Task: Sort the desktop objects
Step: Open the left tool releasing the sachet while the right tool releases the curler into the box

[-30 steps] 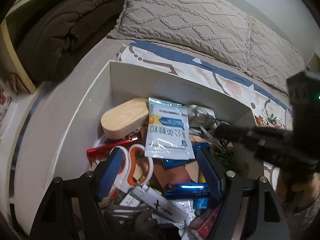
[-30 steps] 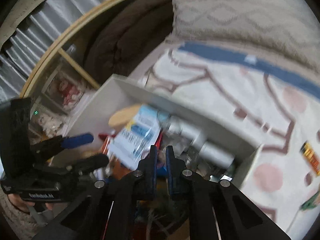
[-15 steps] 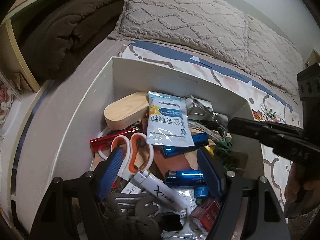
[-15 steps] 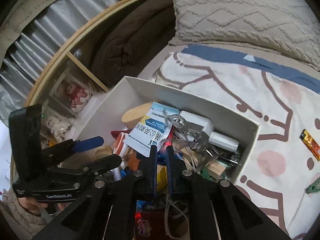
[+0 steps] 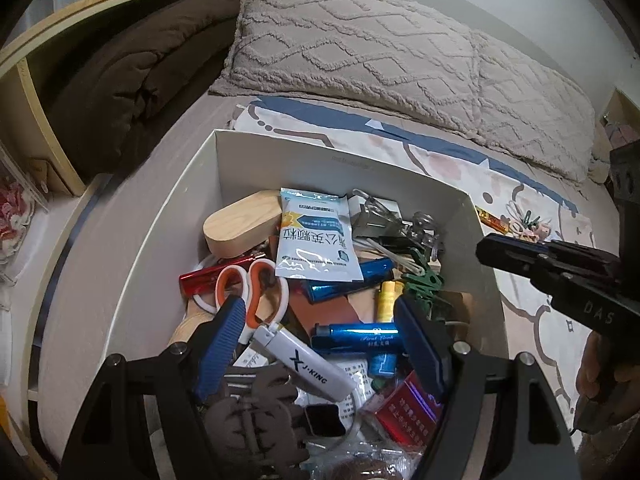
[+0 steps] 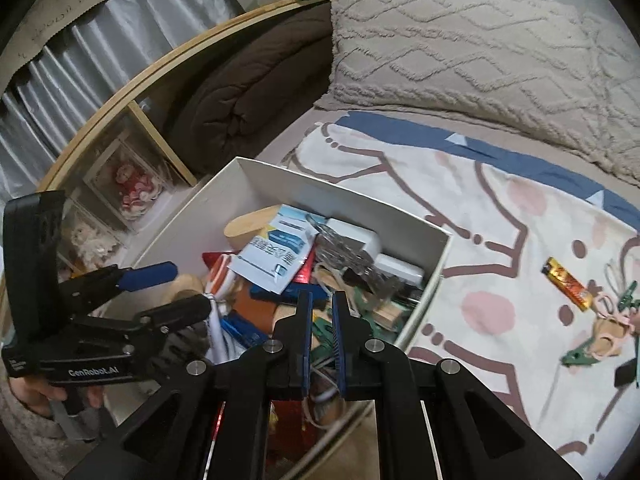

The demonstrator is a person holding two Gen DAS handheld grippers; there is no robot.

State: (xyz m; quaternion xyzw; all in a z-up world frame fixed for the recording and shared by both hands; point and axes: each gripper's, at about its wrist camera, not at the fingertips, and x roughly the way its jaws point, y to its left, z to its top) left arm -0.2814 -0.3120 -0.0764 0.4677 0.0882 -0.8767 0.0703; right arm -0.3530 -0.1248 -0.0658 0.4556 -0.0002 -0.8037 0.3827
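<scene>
Left wrist view showed me the white box, sitting on the patterned bed cover and crammed w/ desk clutter: a white-blue sachet lay on top near the middle, a rounded wooden block beside it at the far-left corner, orange-handled scissors lower left overlapping a red metallic bar, a white J-KING stick nearest the cam, two blue metallic tubes right of that, a yellow tube and green clips toward the right wall. My left gripper hung just over the near part of the box, fingers spread wide, nothing between them. Right wrist view had the same box from the other side, w/ a white charger block against the far wall and the sachet tilted over the pile. My right gripper sat over the box's near-right portion above the green clips, fingers drawn nearly together w/ only a thin gap, holding nothing I could see. Out on the cover, well apart from the box, lay a red-gold wrapper bar and a small heap of green clips and pinkish loops. Behind it all: a beige textured pillow and a brown folded blanket.
</scene>
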